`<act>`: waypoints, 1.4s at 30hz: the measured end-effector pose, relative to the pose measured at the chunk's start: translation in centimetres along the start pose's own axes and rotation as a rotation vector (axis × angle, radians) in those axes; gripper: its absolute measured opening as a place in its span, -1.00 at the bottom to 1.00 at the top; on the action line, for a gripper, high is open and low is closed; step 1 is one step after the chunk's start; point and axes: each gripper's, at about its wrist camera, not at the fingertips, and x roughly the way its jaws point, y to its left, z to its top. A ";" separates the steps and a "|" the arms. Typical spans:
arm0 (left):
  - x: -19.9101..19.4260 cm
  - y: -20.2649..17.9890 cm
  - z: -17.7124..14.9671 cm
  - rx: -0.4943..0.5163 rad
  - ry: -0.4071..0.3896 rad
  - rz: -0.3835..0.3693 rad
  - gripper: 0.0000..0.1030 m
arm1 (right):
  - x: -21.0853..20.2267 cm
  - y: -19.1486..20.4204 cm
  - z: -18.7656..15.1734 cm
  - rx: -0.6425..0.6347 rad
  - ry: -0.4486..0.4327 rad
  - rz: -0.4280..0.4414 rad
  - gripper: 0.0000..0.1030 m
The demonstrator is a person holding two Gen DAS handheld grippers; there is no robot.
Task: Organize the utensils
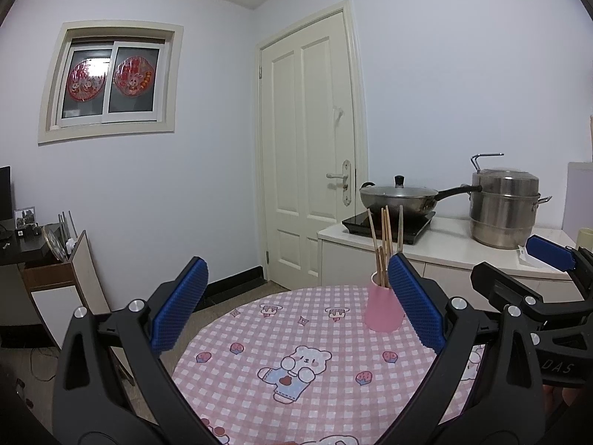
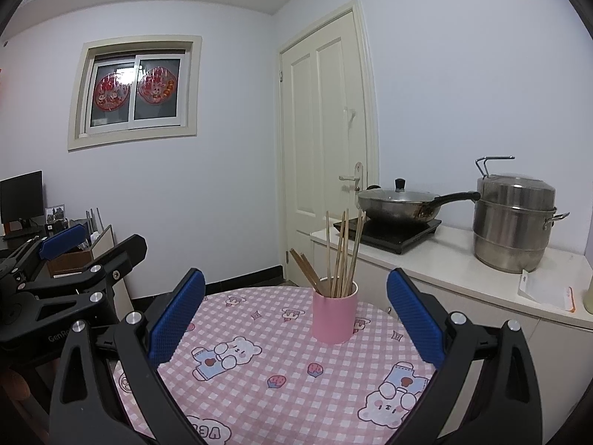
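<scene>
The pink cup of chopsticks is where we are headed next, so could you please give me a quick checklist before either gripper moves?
1. Left gripper open and empty: ok.
2. Right gripper open and empty: ok.
3. Pink cup upright on the checked tablecloth: ok.
4. Chopsticks all in the cup, none lying on the cloth in view: ok.
5. Space around the cup free of other items: ok.
6. Chopsticks evenly gathered: not ok, they fan out, a few dark ones leaning well to one side.
</scene>
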 end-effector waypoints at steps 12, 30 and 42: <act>5.3 0.0 -3.6 0.069 0.189 0.013 0.88 | 4.9 -1.2 -2.8 0.040 0.160 -0.007 0.84; 18.0 3.7 -15.6 0.032 0.749 0.007 0.88 | 16.2 -2.1 -12.4 -0.041 0.645 -0.011 0.84; 22.4 4.8 -17.2 0.073 0.816 -0.033 0.88 | 20.2 -2.6 -15.1 -0.064 0.767 0.027 0.84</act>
